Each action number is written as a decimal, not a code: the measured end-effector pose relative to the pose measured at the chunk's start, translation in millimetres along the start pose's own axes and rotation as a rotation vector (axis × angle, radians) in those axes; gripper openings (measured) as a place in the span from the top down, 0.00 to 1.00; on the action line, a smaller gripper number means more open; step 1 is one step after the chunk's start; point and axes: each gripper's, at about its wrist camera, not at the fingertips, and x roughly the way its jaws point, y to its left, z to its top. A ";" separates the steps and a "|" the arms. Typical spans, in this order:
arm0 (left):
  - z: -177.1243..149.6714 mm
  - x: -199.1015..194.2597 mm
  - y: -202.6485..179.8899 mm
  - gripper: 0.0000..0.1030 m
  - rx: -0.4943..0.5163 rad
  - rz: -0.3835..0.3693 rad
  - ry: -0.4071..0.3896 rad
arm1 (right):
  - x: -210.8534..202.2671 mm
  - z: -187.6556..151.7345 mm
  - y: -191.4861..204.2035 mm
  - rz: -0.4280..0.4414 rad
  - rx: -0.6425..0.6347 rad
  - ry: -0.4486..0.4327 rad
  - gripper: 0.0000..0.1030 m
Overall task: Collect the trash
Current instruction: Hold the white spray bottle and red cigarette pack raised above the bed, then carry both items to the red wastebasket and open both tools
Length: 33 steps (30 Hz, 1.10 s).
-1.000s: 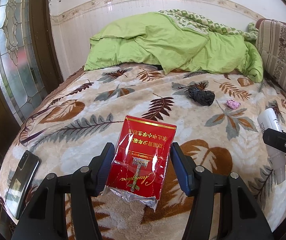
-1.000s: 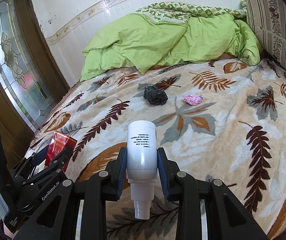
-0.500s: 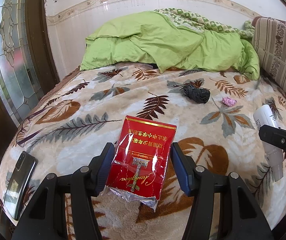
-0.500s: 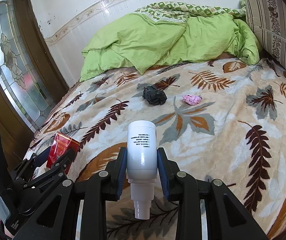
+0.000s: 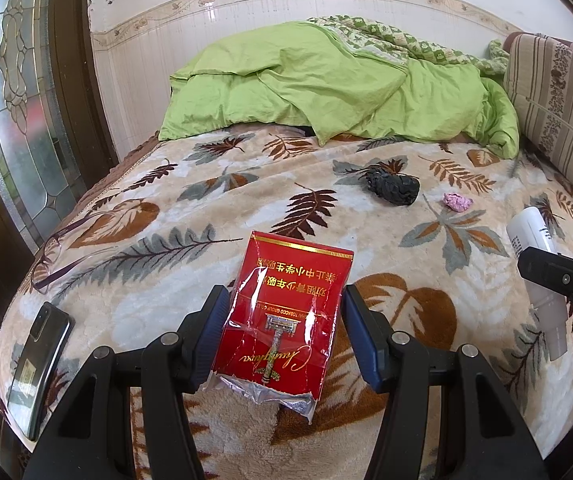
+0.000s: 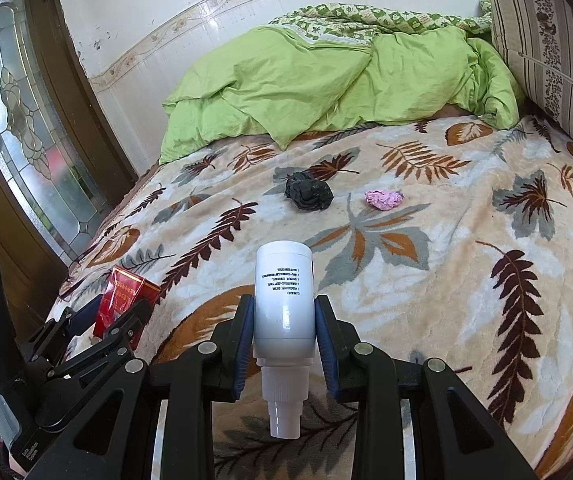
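Observation:
My left gripper [image 5: 284, 320] is shut on a crumpled red cigarette pack [image 5: 286, 312] and holds it above the near end of the bed. My right gripper [image 6: 284, 332] is shut on a white plastic bottle [image 6: 284, 300], neck pointing back at the camera. The bottle [image 5: 534, 248] and right gripper also show at the right edge of the left wrist view. The pack [image 6: 124, 300] shows at lower left of the right wrist view. A crumpled black bag [image 6: 308, 192] and a pink paper wad [image 6: 382, 199] lie mid-bed, far ahead of both grippers.
The bed has a leaf-patterned blanket [image 5: 206, 220], a green duvet [image 5: 326, 88] heaped at the far end and a striped cushion [image 5: 558, 96] at right. A phone [image 5: 38, 364] and eyeglasses [image 5: 50, 256] lie near the left edge. A glass door [image 5: 18, 100] stands left.
Both grippers have lifted and drawn back slightly from the bed with their objects still held. The items on the bed have not moved.

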 end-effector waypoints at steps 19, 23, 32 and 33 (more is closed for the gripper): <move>11.7 -89.5 -121.7 0.45 0.121 -0.632 -0.024 | -158.6 -17.5 -106.0 -0.072 0.241 -0.166 0.69; 10.9 -122.9 -182.4 0.45 0.228 -0.777 -0.011 | -224.7 -37.6 -159.5 -0.161 0.344 -0.229 0.69; 8.0 -185.2 -308.6 0.45 0.408 -1.030 0.025 | -335.0 -87.2 -252.8 -0.384 0.527 -0.320 0.69; 6.4 -188.2 -321.0 0.45 0.421 -1.049 0.036 | -341.8 -92.3 -260.7 -0.402 0.544 -0.325 0.69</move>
